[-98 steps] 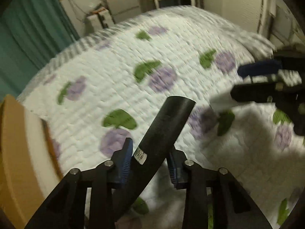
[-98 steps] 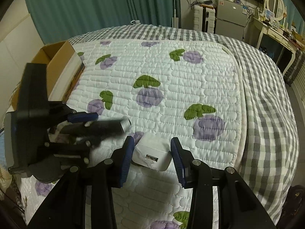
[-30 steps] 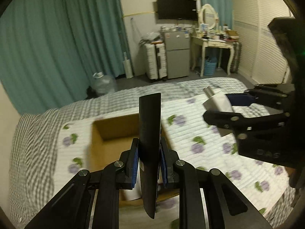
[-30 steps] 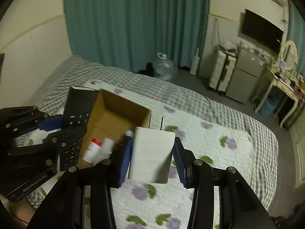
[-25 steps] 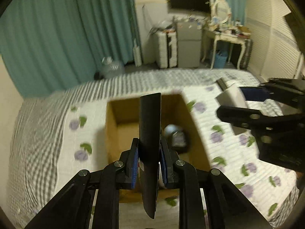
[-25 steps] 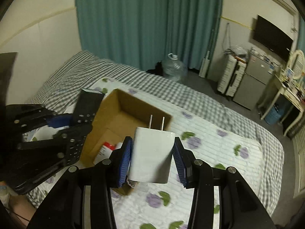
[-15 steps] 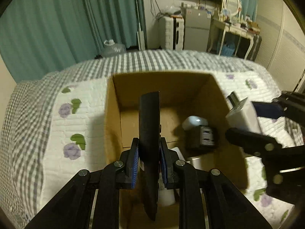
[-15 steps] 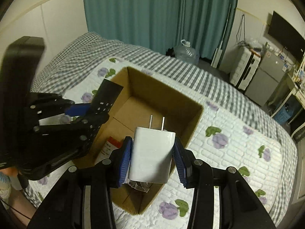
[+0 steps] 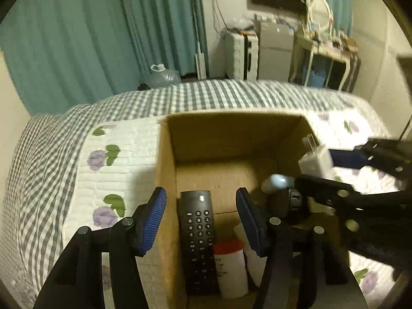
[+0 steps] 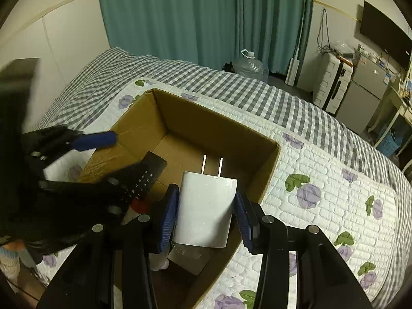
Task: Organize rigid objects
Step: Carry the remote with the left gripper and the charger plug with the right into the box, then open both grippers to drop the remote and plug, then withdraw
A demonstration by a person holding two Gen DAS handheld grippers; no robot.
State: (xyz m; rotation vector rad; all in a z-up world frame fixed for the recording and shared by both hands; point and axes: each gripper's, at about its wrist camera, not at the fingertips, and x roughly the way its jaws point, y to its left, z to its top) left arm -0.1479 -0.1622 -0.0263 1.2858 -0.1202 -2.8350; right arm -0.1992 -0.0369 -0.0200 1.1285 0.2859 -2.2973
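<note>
An open cardboard box (image 9: 164,170) (image 10: 270,170) lies on the quilted bed. My left gripper (image 9: 202,219) is open above the box's near left side. A black remote (image 9: 199,242) (image 10: 146,175) lies inside the box along its left wall, free of the pads. My right gripper (image 10: 206,215) is shut on a white plug charger (image 10: 207,211) and holds it over the box's right side, prongs forward. The charger also shows in the left wrist view (image 9: 315,158).
In the box lie a white bottle with a red cap (image 9: 229,265), a dark round thing (image 9: 293,203) and a pale rounded thing (image 9: 275,181). The bed has a flowered white quilt (image 10: 334,193) and a grey checked blanket (image 9: 46,154). Teal curtains hang behind.
My left gripper has opened and let the black remote go; it now lies in the box. Both grippers came down closer over the box. The right gripper still holds the charger.
</note>
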